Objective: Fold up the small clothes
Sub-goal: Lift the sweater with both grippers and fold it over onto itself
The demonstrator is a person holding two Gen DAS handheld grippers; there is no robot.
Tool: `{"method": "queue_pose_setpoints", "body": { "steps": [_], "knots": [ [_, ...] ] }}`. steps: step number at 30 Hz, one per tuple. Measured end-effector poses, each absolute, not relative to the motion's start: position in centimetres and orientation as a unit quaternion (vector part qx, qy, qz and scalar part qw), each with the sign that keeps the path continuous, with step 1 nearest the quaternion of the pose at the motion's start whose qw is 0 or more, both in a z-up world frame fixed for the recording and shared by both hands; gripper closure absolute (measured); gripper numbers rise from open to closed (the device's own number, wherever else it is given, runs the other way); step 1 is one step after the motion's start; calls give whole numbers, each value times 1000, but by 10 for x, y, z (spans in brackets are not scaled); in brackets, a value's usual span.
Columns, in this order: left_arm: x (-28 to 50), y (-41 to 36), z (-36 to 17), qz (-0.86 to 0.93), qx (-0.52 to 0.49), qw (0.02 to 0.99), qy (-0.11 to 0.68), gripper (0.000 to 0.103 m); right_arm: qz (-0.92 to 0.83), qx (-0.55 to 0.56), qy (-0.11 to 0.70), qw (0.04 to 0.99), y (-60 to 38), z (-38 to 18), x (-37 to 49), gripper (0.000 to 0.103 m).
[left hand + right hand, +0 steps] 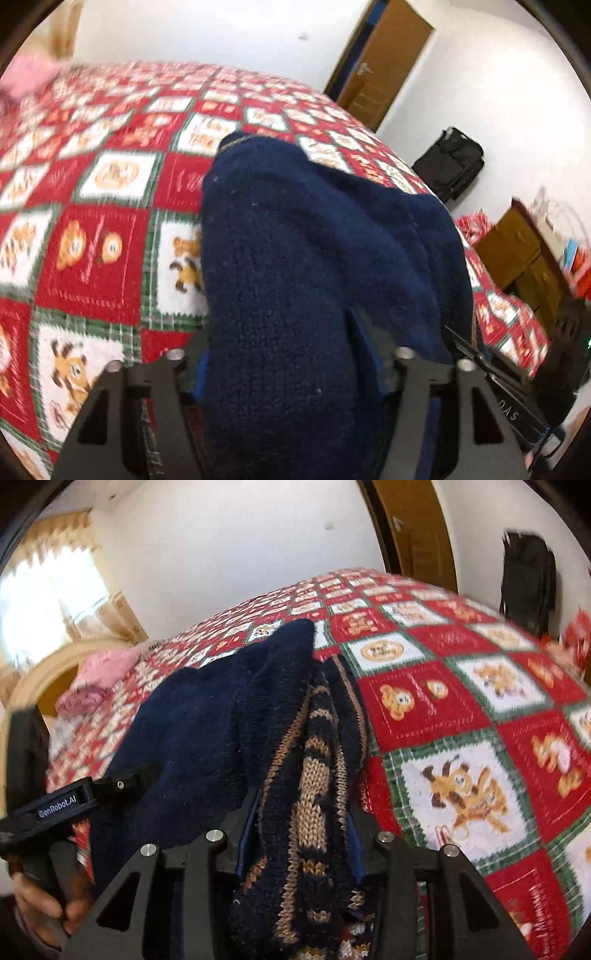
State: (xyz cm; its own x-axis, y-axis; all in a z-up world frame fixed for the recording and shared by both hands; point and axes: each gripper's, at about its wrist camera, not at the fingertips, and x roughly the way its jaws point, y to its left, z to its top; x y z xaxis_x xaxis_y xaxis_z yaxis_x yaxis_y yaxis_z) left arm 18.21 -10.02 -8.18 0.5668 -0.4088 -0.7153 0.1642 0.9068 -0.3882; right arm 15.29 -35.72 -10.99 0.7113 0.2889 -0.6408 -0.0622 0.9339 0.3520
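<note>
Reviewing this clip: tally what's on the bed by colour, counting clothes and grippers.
Navy knitted garment with tan stripes: 1
Pink clothes by the headboard: 1 pile, number of pieces unclear
Black grippers: 2, left gripper and right gripper
Total: 4

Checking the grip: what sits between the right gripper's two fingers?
In the right wrist view, a bunched fold of the navy knitted sweater with tan stripes fills the gap between the right gripper's fingers.

White walls (221, 29), brown wooden door (388, 55), bright curtained window (48, 587), red patchwork bedspread (110, 229).
</note>
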Motion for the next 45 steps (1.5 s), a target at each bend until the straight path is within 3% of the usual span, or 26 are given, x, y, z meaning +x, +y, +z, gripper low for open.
{"method": "queue_pose_setpoints", "body": {
  "steps": [2,6,7,8,9,12,18,24,45],
  "knots": [
    [187,-94,-89,-154,-169,863,451,12,100,179,373,905,-364,-115,157,45],
    [191,-102,-88,-155,-153,861,459,6,123,252,381,881,-381,-126,164,44],
    [191,-106,-87,-156,-145,864,456,7,123,242,383,883,-379,-124,165,46],
    [190,-109,-86,-165,-139,865,452,23,119,228,383,887,-375,-122,165,50],
    [190,-112,-83,-185,-140,865,445,30,118,214,380,892,-371,-120,164,53],
    [185,-112,-78,-181,-127,873,435,44,101,158,373,909,-355,-111,158,58],
    [173,-110,-67,-171,-108,887,414,57,55,61,350,933,-322,-88,143,67],
    [162,-112,-50,-168,-70,900,396,59,72,55,329,940,-307,-64,124,68],
    [150,11,-28,-85,-120,917,371,59,213,32,309,927,-170,-21,143,71]
  ]
}}
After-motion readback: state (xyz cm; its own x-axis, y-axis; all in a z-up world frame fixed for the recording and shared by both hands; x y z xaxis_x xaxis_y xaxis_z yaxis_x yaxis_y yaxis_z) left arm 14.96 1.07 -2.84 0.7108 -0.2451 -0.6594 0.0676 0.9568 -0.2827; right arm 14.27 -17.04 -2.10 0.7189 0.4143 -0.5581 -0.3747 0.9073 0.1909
